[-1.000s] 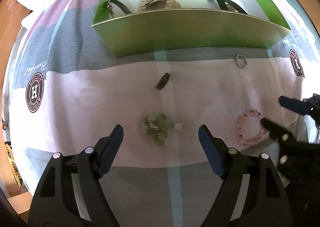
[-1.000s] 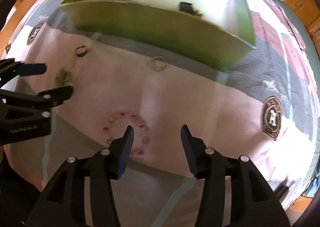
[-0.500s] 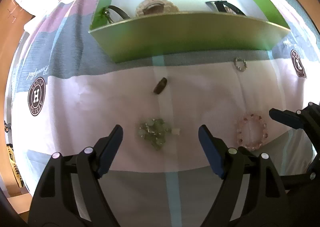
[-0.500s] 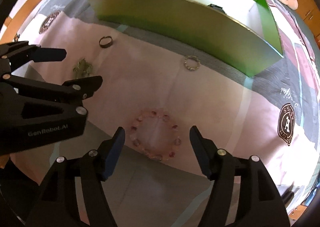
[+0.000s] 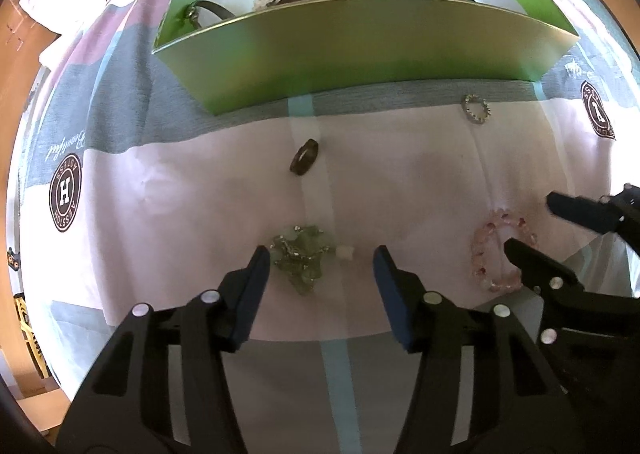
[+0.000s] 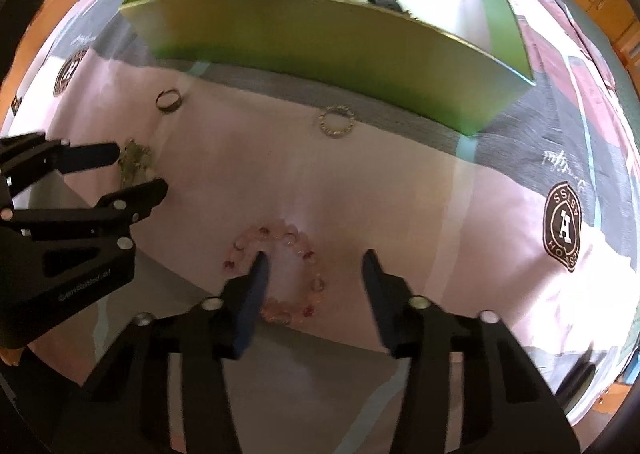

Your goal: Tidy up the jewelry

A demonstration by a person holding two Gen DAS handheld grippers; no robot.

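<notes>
- The right gripper (image 6: 312, 266) is closing with one finger inside the pink bead bracelet (image 6: 280, 278), pads not yet pressing; the beads could roll off.
- The left gripper (image 5: 320, 266) is closing around the green pendant (image 5: 300, 258), not yet clamped; it may be pinching cloth instead.
- The dark ring (image 5: 304, 156) and silver ring (image 5: 476, 108) are lying before the green box (image 5: 360, 53), whose front wall is standing in the way.

The green box's near wall (image 5: 360, 53) hides parts of its contents.

Black grippers (image 5: 320, 266), blue-padded jaws (silver screws)
</notes>
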